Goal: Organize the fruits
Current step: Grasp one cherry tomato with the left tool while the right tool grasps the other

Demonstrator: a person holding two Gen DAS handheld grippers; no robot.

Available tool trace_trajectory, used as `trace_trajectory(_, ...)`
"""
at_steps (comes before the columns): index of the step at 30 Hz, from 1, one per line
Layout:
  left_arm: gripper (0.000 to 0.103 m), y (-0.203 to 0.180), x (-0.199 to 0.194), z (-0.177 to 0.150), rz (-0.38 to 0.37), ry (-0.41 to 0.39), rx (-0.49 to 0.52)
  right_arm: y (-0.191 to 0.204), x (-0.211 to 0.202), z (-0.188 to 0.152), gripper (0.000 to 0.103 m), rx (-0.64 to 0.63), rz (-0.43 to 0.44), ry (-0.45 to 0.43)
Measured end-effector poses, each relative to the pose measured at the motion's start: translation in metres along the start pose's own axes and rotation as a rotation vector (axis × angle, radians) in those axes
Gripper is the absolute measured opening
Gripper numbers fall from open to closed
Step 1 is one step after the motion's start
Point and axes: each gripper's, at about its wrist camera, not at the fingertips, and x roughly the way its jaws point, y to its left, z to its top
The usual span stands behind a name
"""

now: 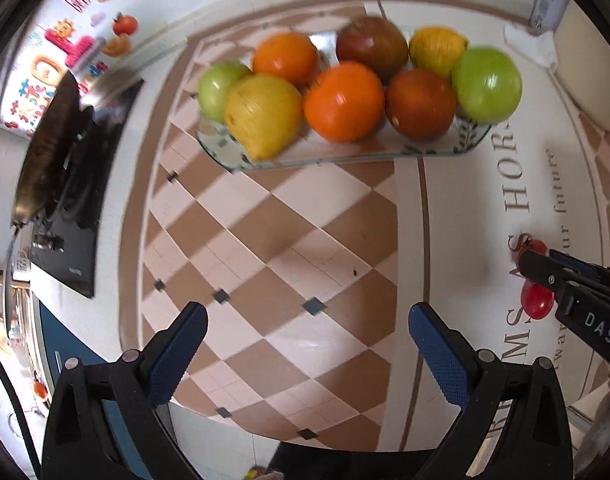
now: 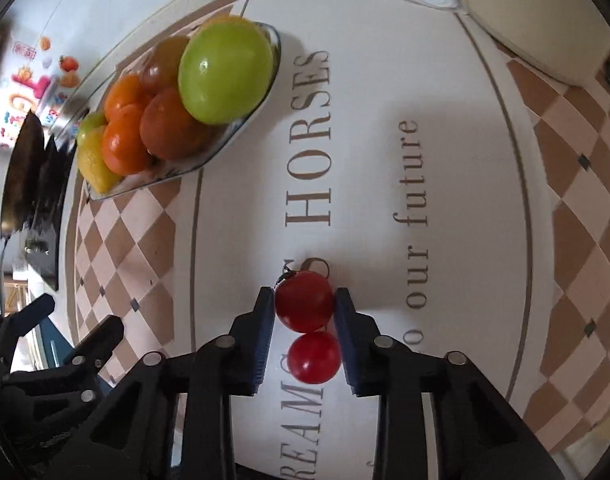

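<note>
A glass tray (image 1: 345, 156) holds several fruits: green apples (image 1: 487, 84), oranges (image 1: 343, 100), lemons (image 1: 263, 114) and a dark red fruit (image 1: 371, 42); it also shows in the right wrist view (image 2: 225, 140). Two red cherry tomatoes lie on the table. My right gripper (image 2: 305, 304) has its pads touching both sides of the farther tomato (image 2: 304, 301); the nearer tomato (image 2: 314, 357) lies loose between the fingers. My left gripper (image 1: 309, 320) is open and empty above the checkered tablecloth, in front of the tray. The right gripper (image 1: 525, 268) shows at its right.
A black stove with a pan (image 1: 61, 184) stands at the left. A beige cushion-like object (image 2: 537, 20) and white paper (image 1: 533, 42) lie at the far right. The tablecloth (image 2: 317, 140) carries printed words.
</note>
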Motion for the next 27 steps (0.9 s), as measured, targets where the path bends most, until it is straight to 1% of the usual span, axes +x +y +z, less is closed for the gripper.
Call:
trace_trajectory(2,0.103,-0.008,0.009,0.000,-0.028,0.043,0.002,-0.007,-0.006,0.000,0.032,0.011,0.006,-0.022)
trace_trajectory(3,0.103,-0.011,0.011,0.001,-0.045,0.051,0.007,-0.013,-0.011,-0.001,0.032,0.020,0.012,-0.035)
trace_trajectory(5,0.103,-0.021,0.012,0.001,-0.096,0.064,0.010,-0.030,-0.023,-0.003,0.032,0.054,0.022,-0.056)
trace_trajectory(7,0.103,-0.038,0.010,0.002,-0.170,0.072,0.026,-0.044,-0.034,-0.006,0.032,0.076,0.013,-0.067)
trace_trajectory(10,0.102,-0.068,0.009,0.004,-0.285,0.087,0.082,-0.068,-0.045,-0.014,0.032,0.113,-0.013,-0.073)
trace_trajectory(13,0.099,-0.096,0.007,0.004,-0.333,0.079,0.149,-0.084,-0.051,-0.022,0.032,0.136,-0.033,-0.069)
trace_trajectory(15,0.084,-0.112,0.008,0.002,-0.348,0.083,0.196,-0.093,-0.053,-0.027,0.032,0.156,-0.039,-0.069)
trace_trajectory(16,0.080,-0.120,0.010,0.001,-0.350,0.093,0.216,-0.095,-0.053,-0.029,0.032,0.163,-0.040,-0.069)
trace_trajectory(18,0.064,-0.129,0.014,0.000,-0.363,0.109,0.241,-0.099,-0.054,-0.032,0.032,0.174,-0.040,-0.069)
trace_trajectory(19,0.059,-0.134,0.016,-0.001,-0.359,0.111,0.253,-0.103,-0.057,-0.032,0.032,0.177,-0.041,-0.070)
trace_trajectory(20,0.050,-0.137,0.017,-0.001,-0.360,0.111,0.263,-0.103,-0.058,-0.034,0.032,0.177,-0.040,-0.071)
trace_trajectory(22,0.040,-0.142,0.015,-0.002,-0.357,0.083,0.283,-0.100,-0.059,-0.034,0.032,0.173,-0.038,-0.071)
trace_trajectory(23,0.031,-0.143,0.014,-0.003,-0.354,0.076,0.289,-0.098,-0.060,-0.034,0.032,0.166,-0.039,-0.073)
trace_trajectory(24,0.026,-0.143,0.014,-0.003,-0.362,0.076,0.291,-0.096,-0.061,-0.034,0.032,0.161,-0.038,-0.074)
trace_trajectory(27,0.025,-0.138,0.013,-0.003,-0.373,0.063,0.276,-0.086,-0.066,-0.033,0.032,0.136,-0.035,-0.084)
